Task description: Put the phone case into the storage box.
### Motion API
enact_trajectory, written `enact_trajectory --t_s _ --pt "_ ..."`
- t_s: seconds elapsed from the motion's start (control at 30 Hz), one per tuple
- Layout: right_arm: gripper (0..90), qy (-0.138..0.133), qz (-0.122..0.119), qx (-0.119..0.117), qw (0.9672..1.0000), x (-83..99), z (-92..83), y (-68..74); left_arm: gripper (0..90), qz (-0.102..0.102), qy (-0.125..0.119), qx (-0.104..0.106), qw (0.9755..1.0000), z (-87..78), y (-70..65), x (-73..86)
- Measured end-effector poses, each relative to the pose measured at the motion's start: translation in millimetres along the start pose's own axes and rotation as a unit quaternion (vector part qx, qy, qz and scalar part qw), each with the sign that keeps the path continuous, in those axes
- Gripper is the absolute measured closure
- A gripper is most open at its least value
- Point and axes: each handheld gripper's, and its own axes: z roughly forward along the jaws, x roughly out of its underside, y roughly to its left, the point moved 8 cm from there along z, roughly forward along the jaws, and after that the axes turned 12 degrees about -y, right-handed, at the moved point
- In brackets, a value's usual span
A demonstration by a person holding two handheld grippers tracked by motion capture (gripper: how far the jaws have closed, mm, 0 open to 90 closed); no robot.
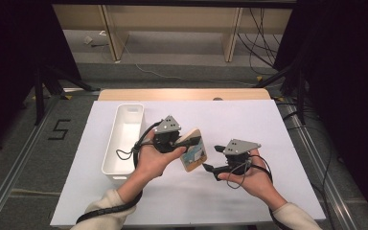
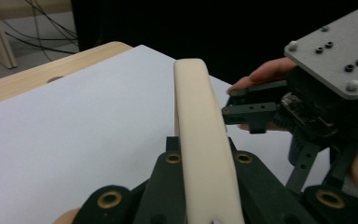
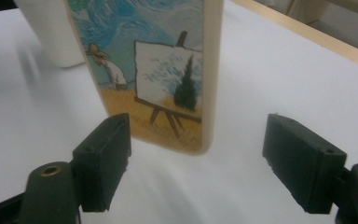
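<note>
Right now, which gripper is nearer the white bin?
Left. The left gripper, shut on the painted phone case, sits just right of the white bin. The right gripper, jaws open, is farther right, beyond the case.

light: even overhead, soft shadows | surroundings: dark | gripper views: near parts blurred

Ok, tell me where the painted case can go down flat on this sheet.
Bare sheet lies right of the white bin, beyond both tools, and along the near edge between the sleeves. It is crowded mid-table, where the left tool grips the case facing the open right tool.
</note>
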Motion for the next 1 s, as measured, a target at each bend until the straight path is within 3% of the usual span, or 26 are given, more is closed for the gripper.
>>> enact_trajectory --t_s 0.2,0.33,0.73,1.0 --pt "28.3 -0.011 -0.010 -0.060 0.9981 -1.8 2.1 8.2 88.9 -0.002 0.009 0.036 0.9993 1.5 -8.5 2.3" --pt "31.8 -0.011 -0.015 -0.097 0.9951 -0.8 3.4 16.1 88.9 -0.001 0.015 0.047 0.9988 2.8 -12.1 3.8" --pt "32.1 -0.015 0.001 -0.137 0.9904 1.3 5.2 20.8 89.0 -0.003 0.014 0.081 0.9966 3.8 -25.3 1.2" --pt "50.4 -0.002 0.004 -0.154 0.9881 5.0 6.7 25.0 89.0 -0.006 0.017 0.088 0.9959 6.8 -28.8 5.6"
